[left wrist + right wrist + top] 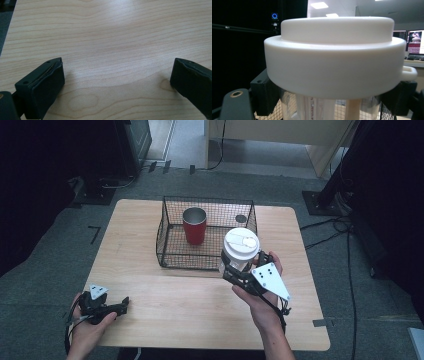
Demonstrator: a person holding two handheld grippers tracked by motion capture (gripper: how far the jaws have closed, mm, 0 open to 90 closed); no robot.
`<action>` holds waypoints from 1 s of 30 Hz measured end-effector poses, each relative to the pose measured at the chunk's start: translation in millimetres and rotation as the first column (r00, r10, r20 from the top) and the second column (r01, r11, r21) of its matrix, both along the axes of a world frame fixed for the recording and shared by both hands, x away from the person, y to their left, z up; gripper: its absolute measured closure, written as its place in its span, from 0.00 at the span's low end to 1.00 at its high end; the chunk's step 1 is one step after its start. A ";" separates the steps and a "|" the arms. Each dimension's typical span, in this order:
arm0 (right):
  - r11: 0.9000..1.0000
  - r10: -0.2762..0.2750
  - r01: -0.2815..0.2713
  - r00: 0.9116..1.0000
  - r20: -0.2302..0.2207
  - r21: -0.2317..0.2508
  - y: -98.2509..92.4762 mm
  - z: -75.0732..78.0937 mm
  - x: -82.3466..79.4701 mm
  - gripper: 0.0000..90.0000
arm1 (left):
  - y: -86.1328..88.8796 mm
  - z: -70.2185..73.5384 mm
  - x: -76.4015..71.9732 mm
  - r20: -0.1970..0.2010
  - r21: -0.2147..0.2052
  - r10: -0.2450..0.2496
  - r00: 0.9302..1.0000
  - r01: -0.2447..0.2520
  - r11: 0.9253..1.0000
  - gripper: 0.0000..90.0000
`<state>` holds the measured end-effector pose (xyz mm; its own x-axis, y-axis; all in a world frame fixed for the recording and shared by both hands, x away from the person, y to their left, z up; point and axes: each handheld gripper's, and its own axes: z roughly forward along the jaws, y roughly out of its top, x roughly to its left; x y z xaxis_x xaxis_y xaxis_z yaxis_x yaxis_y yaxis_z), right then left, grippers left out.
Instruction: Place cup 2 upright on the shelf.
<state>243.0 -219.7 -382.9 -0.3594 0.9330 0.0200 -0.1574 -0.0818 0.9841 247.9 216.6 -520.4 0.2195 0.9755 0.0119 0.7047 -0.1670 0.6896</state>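
A clear cup with a white lid (241, 242) is held upright above the table, by the front right corner of the wire basket (168, 263). My right gripper (239, 266) is shut on its body just under the lid. The right gripper view has the lid (334, 62) up close, with a black finger (264, 95) pressed to each side of the clear wall. My left gripper (121, 305) rests at the table's front left. In the left gripper view its jaws stand wide apart over bare wood, so this gripper (117, 82) is open and holds nothing.
A red tumbler (194, 225) stands upright inside the black wire basket at the middle back of the wooden table (165, 295). A small dark round object (241, 218) lies in the basket's back right corner. Cables and dark stands ring the table.
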 end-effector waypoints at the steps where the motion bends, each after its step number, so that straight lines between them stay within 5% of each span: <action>1: 1.000 0.003 -0.003 1.000 0.001 -0.002 1.0 0.8 2.0 0.18 | 0.0 0.0 0.0 0.000 0.000 0.000 1.000 0.000 1.000 0.00; 30: 0.999 -0.050 0.050 0.999 0.006 -0.006 5.4 5.1 76.8 0.18 | 0.0 0.1 0.0 -0.001 0.000 0.000 1.000 0.000 1.000 0.00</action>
